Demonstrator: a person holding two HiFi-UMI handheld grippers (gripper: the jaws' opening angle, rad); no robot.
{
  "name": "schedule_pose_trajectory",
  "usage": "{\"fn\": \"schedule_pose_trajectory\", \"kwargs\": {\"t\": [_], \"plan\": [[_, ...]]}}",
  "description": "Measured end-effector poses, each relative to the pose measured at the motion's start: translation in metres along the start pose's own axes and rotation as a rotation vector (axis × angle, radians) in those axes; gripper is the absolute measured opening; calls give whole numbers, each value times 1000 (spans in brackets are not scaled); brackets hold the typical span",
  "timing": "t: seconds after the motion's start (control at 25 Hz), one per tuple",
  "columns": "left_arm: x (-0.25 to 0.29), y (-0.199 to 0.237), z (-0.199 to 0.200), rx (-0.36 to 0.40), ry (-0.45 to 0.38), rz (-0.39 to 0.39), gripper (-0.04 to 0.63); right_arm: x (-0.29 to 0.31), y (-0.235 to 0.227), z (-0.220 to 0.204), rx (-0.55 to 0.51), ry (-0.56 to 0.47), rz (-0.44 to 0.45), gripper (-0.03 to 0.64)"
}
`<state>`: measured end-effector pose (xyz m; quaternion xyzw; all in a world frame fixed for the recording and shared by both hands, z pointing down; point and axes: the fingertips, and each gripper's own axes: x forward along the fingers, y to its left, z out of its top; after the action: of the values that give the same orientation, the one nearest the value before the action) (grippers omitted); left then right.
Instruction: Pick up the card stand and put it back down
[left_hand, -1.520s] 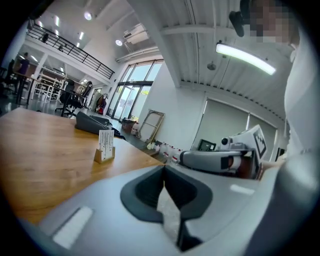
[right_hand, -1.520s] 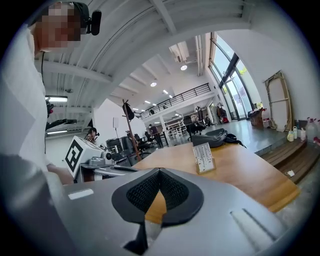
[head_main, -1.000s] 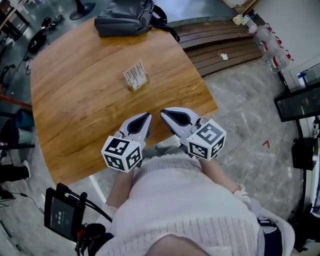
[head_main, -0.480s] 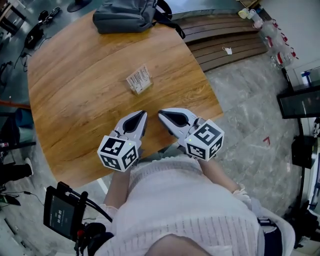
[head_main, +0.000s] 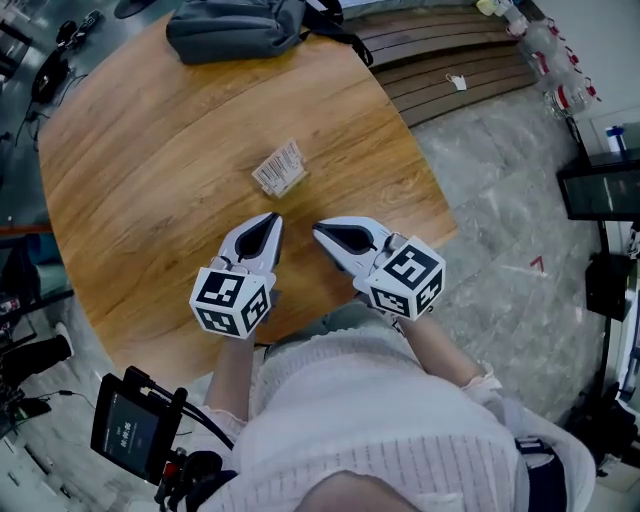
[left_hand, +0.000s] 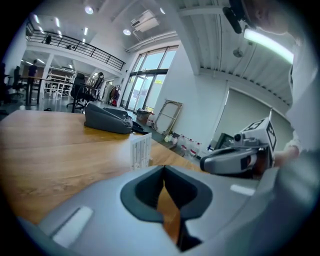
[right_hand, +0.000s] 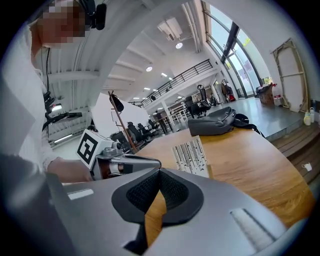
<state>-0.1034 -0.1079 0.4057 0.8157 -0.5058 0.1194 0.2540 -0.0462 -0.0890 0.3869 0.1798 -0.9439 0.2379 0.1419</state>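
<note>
Wooden table (head_main: 150, 140), two grippers over its near part: left gripper (head_main: 268, 218) and right gripper (head_main: 318, 230), both with jaws pressed together, nothing between. One card stand (head_main: 279, 168) stands upright just ahead of both tips, untouched; both gripper views hide its base behind the jaws. One grey bag (head_main: 235, 28) far beyond, top cut off.

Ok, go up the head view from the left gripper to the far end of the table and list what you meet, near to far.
left gripper → card stand → grey bag, which lies at the far edge of the table
</note>
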Motion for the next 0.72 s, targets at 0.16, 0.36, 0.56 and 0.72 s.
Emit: {"fn": "schedule_pose_trajectory", "kwargs": {"t": [0.16, 0.36, 0.56, 0.72], "plan": [[7, 20, 1, 38, 17, 38, 9, 9, -4, -2, 32, 6, -4, 0], [18, 46, -1, 57, 49, 78, 73, 16, -12, -8, 82, 16, -13, 0], [46, 62, -19, 65, 109, 62, 149, 23, -34, -24, 133, 31, -32, 0], [66, 62, -38, 90, 155, 46, 209, 26, -42, -44, 180, 43, -43, 0]]}}
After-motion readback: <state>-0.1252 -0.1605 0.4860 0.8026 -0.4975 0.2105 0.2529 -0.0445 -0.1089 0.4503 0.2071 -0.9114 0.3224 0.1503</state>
